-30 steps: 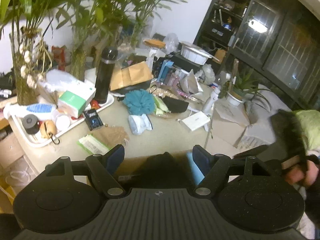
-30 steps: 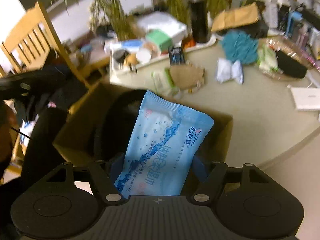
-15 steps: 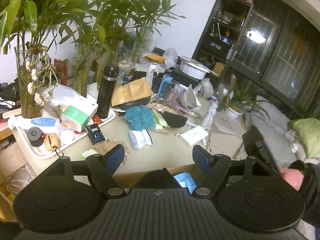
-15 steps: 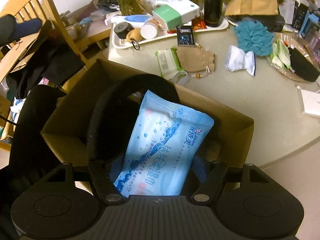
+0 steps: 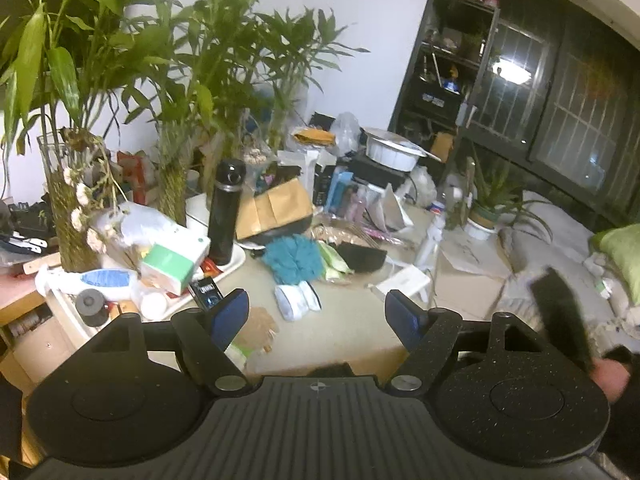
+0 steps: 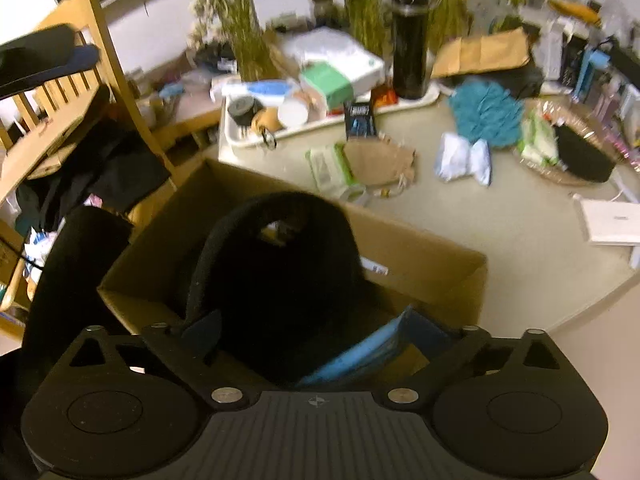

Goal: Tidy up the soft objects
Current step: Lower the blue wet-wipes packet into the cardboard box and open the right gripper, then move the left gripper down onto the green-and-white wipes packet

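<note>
Right tool [image 6: 316,330] over the cardboard box [image 6: 424,256], jaws opening, released; blue wipes pack [image 6: 360,354] slumped inside the box against the right finger, beside a black padded thing [image 6: 280,264]

Left tool [image 5: 318,312] spread wide, grasping nothing, above the bench [image 5: 352,332]

On the bench beyond: teal fluffy cloth [image 5: 294,260], white soft bundle [image 5: 296,300], brown pouch [image 5: 260,326], all well apart from the box

two matte black speckled grippers, left gripper [image 5: 318,314] and right gripper [image 6: 316,334], with blue finger pads [image 5: 230,314], silver screws, ribbed bases.
</note>
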Tool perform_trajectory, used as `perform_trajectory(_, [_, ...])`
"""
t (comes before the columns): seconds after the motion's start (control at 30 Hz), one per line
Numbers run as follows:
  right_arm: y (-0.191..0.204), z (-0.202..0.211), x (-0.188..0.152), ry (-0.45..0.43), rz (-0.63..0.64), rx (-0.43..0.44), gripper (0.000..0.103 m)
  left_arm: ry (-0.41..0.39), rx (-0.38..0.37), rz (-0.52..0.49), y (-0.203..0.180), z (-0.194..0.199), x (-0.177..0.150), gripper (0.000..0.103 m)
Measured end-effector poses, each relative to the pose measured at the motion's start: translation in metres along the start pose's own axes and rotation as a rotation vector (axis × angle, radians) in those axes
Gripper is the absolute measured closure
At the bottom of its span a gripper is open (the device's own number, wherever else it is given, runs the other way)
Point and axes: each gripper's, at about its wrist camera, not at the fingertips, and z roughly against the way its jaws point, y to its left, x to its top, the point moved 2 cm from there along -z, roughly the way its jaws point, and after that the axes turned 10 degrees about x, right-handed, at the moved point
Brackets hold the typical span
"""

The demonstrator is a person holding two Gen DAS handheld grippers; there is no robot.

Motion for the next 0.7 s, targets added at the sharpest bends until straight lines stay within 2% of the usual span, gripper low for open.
perform_trajectory(0.17, [-0.006, 0.042, -0.012, -0.164, -0.041, 0.007, 0.0, -0.012, 0.01, 0.007, 0.003, -0.004, 0.012, 0.028])
perform_trajectory(0.27, [-0.014, 0.062, -0.017, -0.231, -0.074, -0.009, 0.0, -0.007, 0.017, -0.014, 0.003, -0.01, 0.018, 0.028])
perform_trajectory(0.5, [-0.036, 0.094, -0.025, -0.287, -0.096, -0.055, 0.0, 0.02, 0.031, -0.069, 0.006, -0.018, 0.031, 0.028])
perform_trajectory(0.7, [-0.051, 0.111, -0.018, -0.266, -0.087, -0.129, 0.0, 0.048, 0.053, -0.144, 0.006, -0.019, 0.043, 0.028])
